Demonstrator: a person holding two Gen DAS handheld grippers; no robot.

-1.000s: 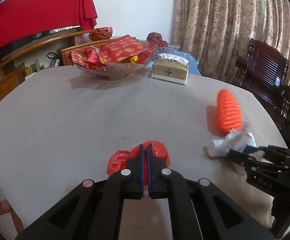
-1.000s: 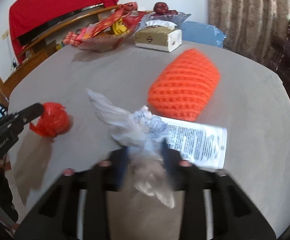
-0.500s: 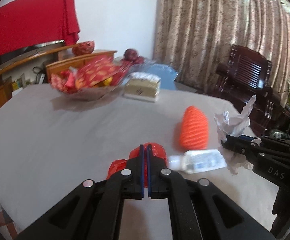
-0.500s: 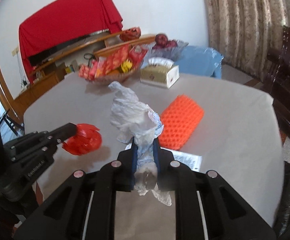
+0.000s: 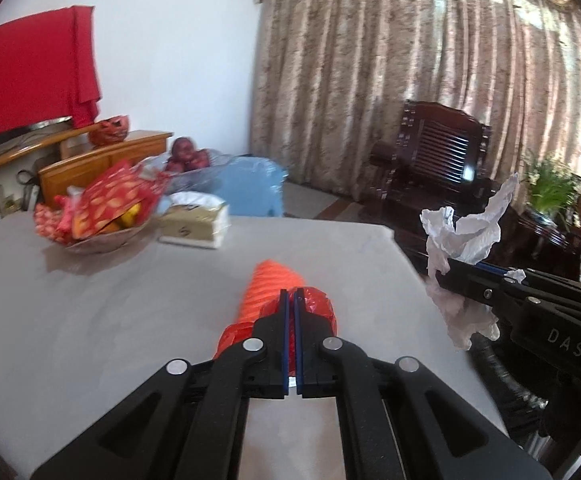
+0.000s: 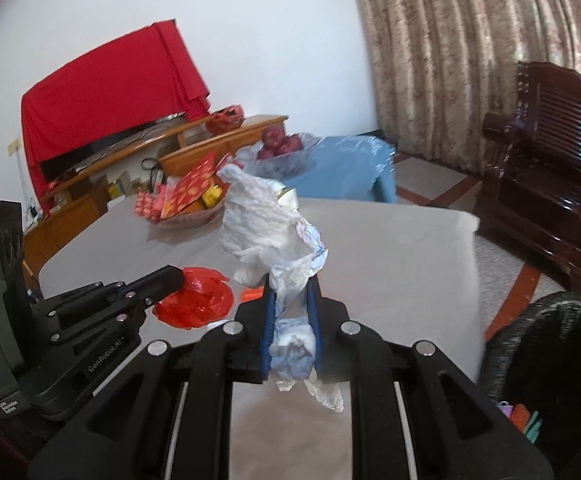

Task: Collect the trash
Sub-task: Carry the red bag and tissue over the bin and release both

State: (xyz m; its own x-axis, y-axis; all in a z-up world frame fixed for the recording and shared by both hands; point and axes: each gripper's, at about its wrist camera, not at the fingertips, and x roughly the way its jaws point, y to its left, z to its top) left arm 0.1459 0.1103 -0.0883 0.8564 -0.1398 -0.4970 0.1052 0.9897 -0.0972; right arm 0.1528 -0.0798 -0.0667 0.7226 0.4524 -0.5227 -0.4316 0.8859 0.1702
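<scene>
My left gripper (image 5: 290,300) is shut on a crumpled red plastic wrapper (image 5: 318,308) and holds it above the grey table (image 5: 90,320); the wrapper also shows in the right wrist view (image 6: 196,304). My right gripper (image 6: 290,292) is shut on a crumpled white plastic bag (image 6: 266,236), lifted off the table; the bag also shows in the left wrist view (image 5: 462,240). An orange foam net sleeve (image 5: 268,284) lies on the table behind the left fingers. A black mesh trash bin (image 6: 550,360) stands on the floor at the lower right.
A glass bowl of red snack packets (image 5: 102,216) and a tissue box (image 5: 194,226) stand at the table's far side. A blue-covered chair (image 6: 346,168) with a fruit bowl is behind. A dark wooden armchair (image 6: 550,168) stands at the right by the curtains.
Both grippers have risen and swung to the right with their loads. The white bag came up off the table. The trash bin has come into the right wrist view.
</scene>
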